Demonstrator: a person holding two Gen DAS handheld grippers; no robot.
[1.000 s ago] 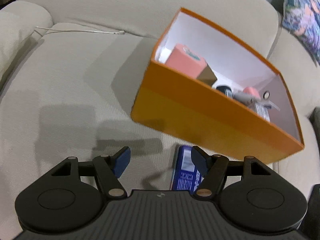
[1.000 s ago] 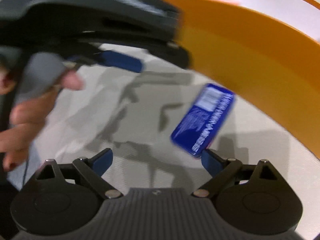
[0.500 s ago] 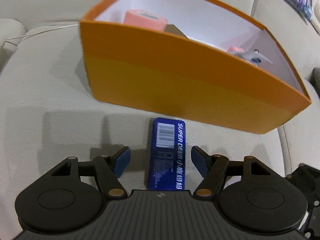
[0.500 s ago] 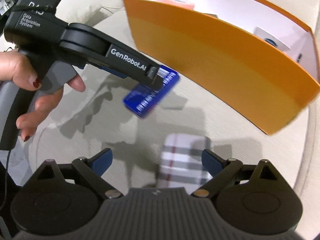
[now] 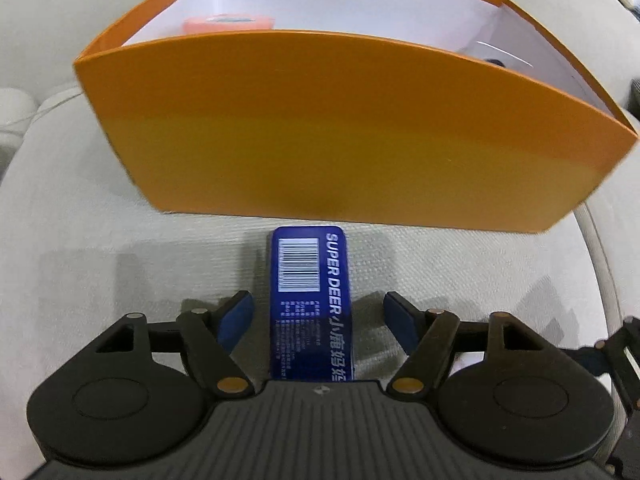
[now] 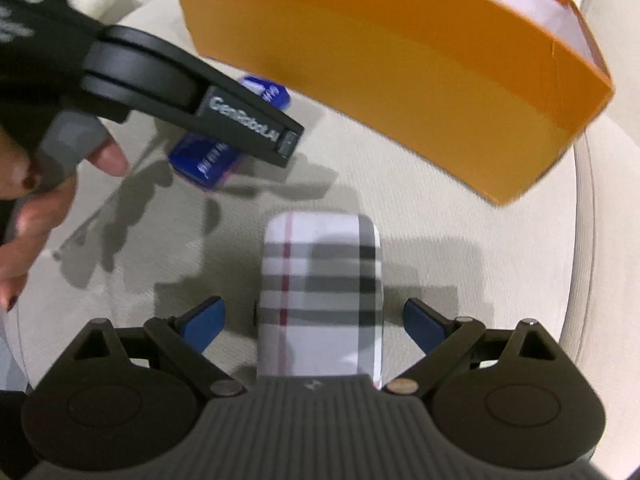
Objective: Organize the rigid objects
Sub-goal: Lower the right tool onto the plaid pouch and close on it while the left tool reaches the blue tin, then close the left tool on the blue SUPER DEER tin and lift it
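Two grippers point down at a beige sofa cushion [image 5: 100, 240], each over its own item, in front of an orange cardboard box [image 5: 340, 132] with a white interior.

Left gripper [image 5: 318, 314]: jaws apart and closing, with gaps on both sides of a blue rectangular box [image 5: 310, 304] that lies flat on the cushion between them; the pads do not touch it. Its far short end sits just beside the orange box's front wall. Legible print: white barcode, "SUPER DEER", then Chinese characters too small to read. In the right wrist view the same blue box [image 6: 208, 160] is partly hidden behind the left gripper's arm, which reads "GenRobot.AI"; a hand [image 6: 36, 184] holds that gripper's grey handle.

Right gripper [image 6: 314, 322]: jaws wide apart, straddling a plaid-patterned case [image 6: 320, 296], white with grey, black and one red stripe, rounded corners, lying flat on the cushion. No contact visible at either pad.

Inside the orange box: a salmon-pink item [image 5: 228, 24] near the left rear, label unreadable.
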